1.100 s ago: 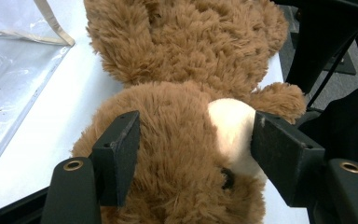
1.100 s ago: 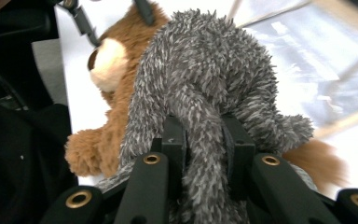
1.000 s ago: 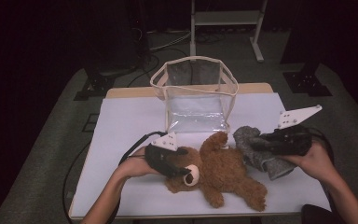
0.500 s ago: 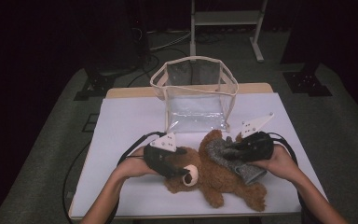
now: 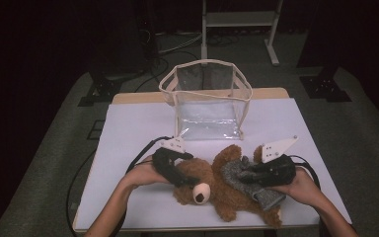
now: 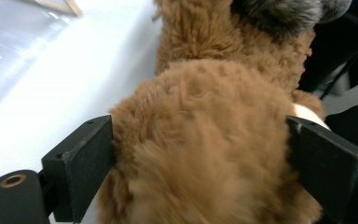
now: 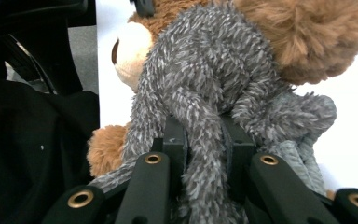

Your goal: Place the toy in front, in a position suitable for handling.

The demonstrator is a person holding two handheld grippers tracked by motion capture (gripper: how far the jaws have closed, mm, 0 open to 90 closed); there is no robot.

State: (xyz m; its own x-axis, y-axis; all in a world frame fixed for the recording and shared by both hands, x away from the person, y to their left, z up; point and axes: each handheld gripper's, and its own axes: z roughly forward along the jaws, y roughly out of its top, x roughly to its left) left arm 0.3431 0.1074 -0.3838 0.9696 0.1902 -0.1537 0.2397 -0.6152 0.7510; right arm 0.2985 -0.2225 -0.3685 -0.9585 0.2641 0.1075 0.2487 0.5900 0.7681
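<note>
Since the earlier frames, the grey plush garment (image 5: 249, 180) has been carried by the right gripper (image 5: 256, 174) from the bare tablecloth onto the brown teddy bear (image 5: 217, 190), where it is now draped over the bear's body. A fold of the garment (image 7: 205, 154) is clamped tight between that gripper's jaws. The left gripper (image 5: 177, 175) is set around the bear's head (image 6: 205, 154); its jaws have just been opening and stand wide, with fur pressed between them. Beyond both grippers, a clear bag (image 5: 207, 98) stands on the white tablecloth (image 5: 138, 128).
</note>
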